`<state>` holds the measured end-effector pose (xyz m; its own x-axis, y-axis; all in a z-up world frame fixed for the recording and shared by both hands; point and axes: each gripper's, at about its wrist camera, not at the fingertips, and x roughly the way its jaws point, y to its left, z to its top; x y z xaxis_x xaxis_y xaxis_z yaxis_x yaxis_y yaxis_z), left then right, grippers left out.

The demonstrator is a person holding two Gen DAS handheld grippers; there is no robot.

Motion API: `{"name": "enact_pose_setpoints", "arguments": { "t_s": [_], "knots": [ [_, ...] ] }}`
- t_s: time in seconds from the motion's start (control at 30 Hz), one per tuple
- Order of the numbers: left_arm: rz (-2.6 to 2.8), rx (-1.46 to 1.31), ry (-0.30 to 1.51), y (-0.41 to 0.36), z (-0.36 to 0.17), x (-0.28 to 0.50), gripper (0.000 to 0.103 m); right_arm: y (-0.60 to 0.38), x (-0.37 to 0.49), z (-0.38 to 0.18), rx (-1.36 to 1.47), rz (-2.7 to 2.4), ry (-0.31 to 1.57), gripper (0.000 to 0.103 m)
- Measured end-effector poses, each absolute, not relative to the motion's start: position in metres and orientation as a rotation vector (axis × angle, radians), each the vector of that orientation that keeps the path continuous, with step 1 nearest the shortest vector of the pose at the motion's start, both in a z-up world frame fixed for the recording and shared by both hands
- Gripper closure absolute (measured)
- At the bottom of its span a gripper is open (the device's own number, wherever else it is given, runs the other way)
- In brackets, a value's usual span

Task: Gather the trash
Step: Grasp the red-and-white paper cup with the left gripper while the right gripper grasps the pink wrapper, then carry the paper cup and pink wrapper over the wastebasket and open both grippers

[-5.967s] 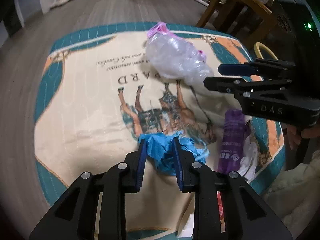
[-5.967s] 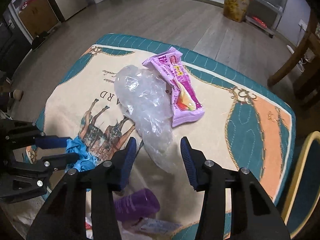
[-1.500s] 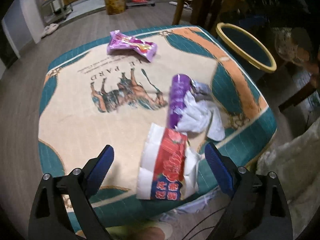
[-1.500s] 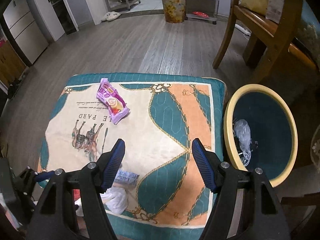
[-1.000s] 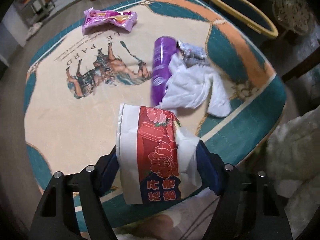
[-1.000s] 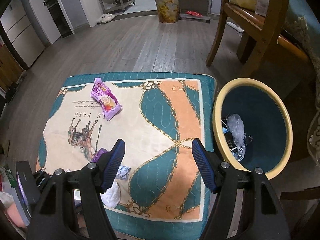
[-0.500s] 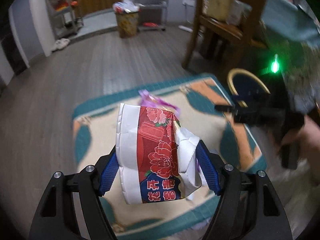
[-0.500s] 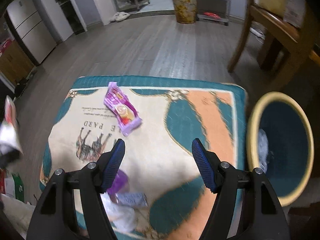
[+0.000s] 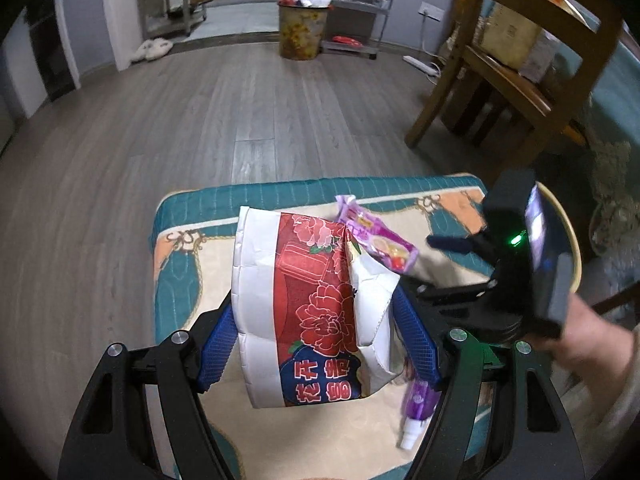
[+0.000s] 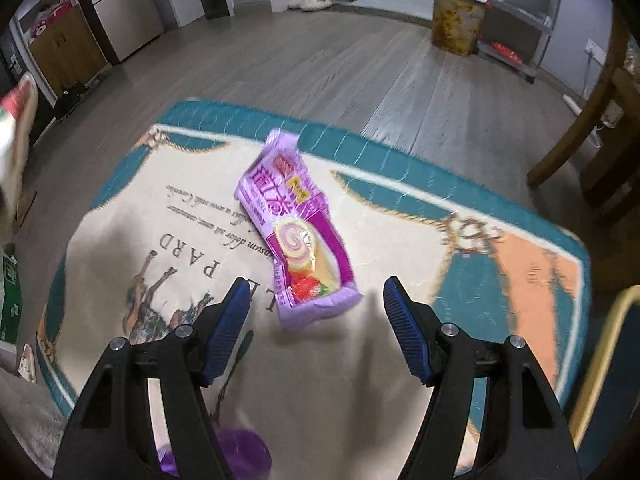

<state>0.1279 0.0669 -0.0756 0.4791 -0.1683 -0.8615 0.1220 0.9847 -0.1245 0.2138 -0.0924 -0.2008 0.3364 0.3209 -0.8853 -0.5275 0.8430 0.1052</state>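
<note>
My left gripper (image 9: 316, 340) is shut on a crumpled red-and-white paper bag (image 9: 308, 308) and holds it in the air above the cushioned table (image 9: 188, 280). The bag also shows at the left edge of the right wrist view (image 10: 16, 136). My right gripper (image 10: 316, 320) is open and empty, just above and in front of a purple snack wrapper (image 10: 296, 232) that lies on the table (image 10: 520, 272). The wrapper (image 9: 376, 236) and the right gripper (image 9: 460, 268) also show in the left wrist view. A purple bottle (image 9: 416, 404) lies below the bag; its end shows in the right wrist view (image 10: 240, 456).
A yellow-rimmed bin (image 10: 600, 360) stands at the table's right side, partly hidden behind the right gripper in the left wrist view (image 9: 568, 240). A wooden chair (image 9: 516, 68) stands at the back right. A full waste basket (image 9: 302, 28) stands on the far floor.
My left gripper closed on the paper bag and lifted it off the table. My right gripper moved from over the bin down toward the purple wrapper.
</note>
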Motion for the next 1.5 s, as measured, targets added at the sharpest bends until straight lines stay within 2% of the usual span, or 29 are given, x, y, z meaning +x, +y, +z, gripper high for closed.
{"name": "enact_pose_setpoints", "arguments": {
  "t_s": [0.07, 0.13, 0.23, 0.47, 0.73, 1.0, 1.27, 1.5],
  "knots": [
    [-0.179, -0.063, 1.066, 0.069, -0.077, 0.131, 0.029, -0.088, 0.215, -0.21, -0.244, 0.561, 1.117, 0.053],
    [-0.178, -0.066, 1.07, 0.071, -0.078, 0.132, 0.028, -0.086, 0.214, -0.211, -0.284, 0.563, 1.093, 0.06],
    [-0.179, -0.056, 1.068, 0.069, -0.077, 0.131, 0.028, -0.089, 0.215, -0.209, -0.259, 0.563, 1.096, 0.066],
    [-0.175, -0.044, 1.062, 0.064, -0.074, 0.135, 0.028, -0.113, 0.211, -0.181, -0.171, 0.537, 1.063, 0.067],
    [-0.179, -0.036, 1.039, 0.048, -0.064, 0.138, 0.029, -0.166, 0.193, -0.115, -0.105, 0.476, 0.985, 0.067],
    [-0.267, 0.019, 0.976, -0.014, -0.046, 0.142, 0.028, -0.259, 0.162, -0.051, -0.028, 0.327, 0.918, 0.067],
    [-0.383, 0.052, 0.966, -0.092, -0.046, 0.148, 0.029, -0.368, 0.14, -0.049, 0.098, 0.14, 0.951, 0.067],
    [-0.499, 0.11, 0.972, -0.177, -0.061, 0.157, 0.028, -0.432, 0.147, -0.084, 0.169, 0.037, 1.022, 0.067]
  ]
}}
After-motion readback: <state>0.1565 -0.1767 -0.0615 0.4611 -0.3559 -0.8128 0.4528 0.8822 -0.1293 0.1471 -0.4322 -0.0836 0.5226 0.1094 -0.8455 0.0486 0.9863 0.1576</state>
